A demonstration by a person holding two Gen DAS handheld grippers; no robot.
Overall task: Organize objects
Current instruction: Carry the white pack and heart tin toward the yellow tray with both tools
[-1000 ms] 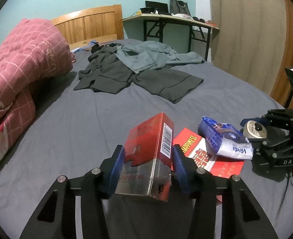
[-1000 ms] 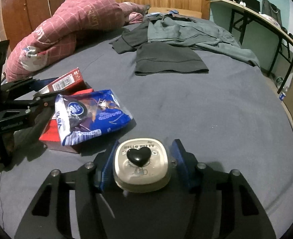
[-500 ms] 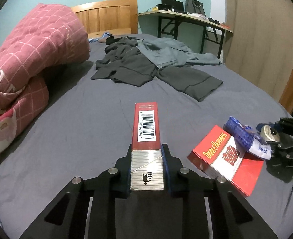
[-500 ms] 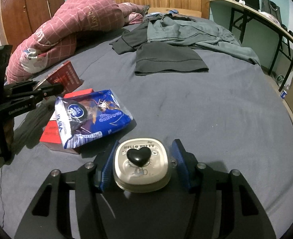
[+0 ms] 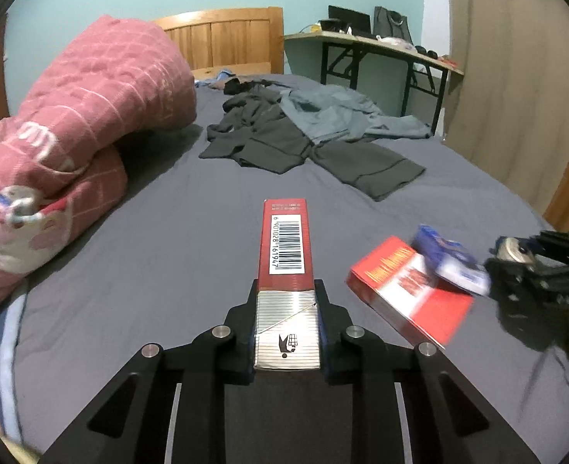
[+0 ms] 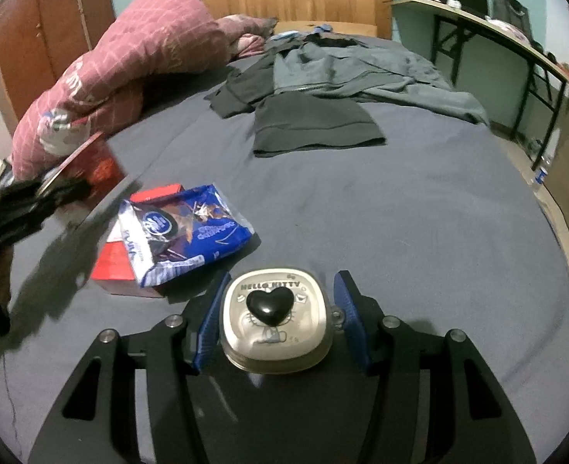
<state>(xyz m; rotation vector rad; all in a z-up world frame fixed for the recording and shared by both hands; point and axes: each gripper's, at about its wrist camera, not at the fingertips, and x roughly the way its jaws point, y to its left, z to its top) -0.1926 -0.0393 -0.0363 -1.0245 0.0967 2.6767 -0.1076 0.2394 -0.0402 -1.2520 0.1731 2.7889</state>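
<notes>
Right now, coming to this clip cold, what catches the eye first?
The left gripper is clamped on a narrow red carton with its barcode facing up, above the grey bed. The right gripper grips a small Hello Kitty container with a black heart knob. Between them, a blue tissue pack lies on a flat red box.

1. Dim indoor light, cool in cast; colours are muted.
2. Fisheye bends the edges; corners are black.
3. Motion blur smears the red box (image 5: 408, 294) and blue pack (image 5: 450, 263).
4. Soft shadows lie on the bed (image 6: 419, 212).
</notes>
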